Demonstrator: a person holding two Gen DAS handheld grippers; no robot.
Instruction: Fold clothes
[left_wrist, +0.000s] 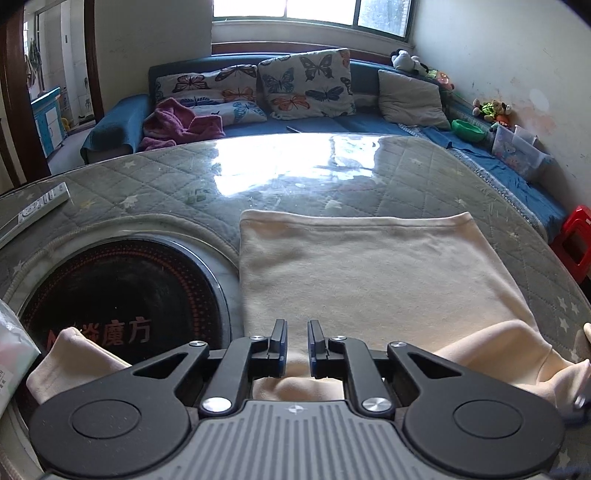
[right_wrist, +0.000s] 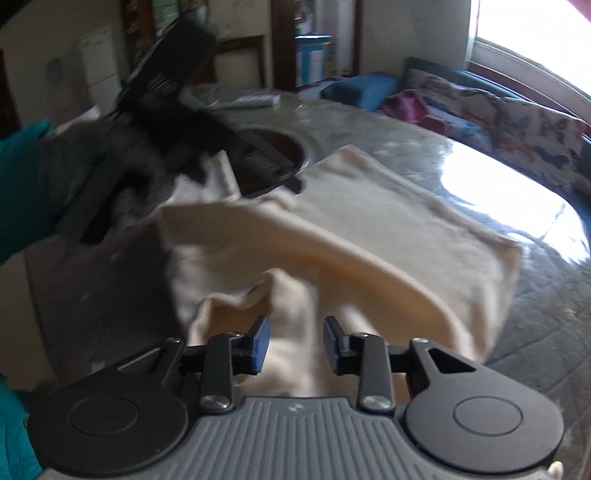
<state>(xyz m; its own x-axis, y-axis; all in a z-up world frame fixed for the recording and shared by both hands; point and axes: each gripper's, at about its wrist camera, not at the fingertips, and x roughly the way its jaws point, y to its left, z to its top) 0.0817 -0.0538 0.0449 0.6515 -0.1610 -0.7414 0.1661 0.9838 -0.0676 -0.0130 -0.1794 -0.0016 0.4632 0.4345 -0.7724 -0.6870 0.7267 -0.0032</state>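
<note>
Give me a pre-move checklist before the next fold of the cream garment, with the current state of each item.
1. Left gripper open over the cream garment: ok, fingers apart, nothing pinched.
2. Right gripper open: ok, fingers apart with cloth lying between them, not clamped.
3. Garment body flat on the quilted table cover: ok at the far part; near edge is bunched.
4. Left sleeve clear of the round black cooktop: not ok, it lies over the cooktop.
5. Remote control out of the fold path: ok, at the far left edge.
6. Right view sharp enough to aim: not ok, motion-blurred.
</note>
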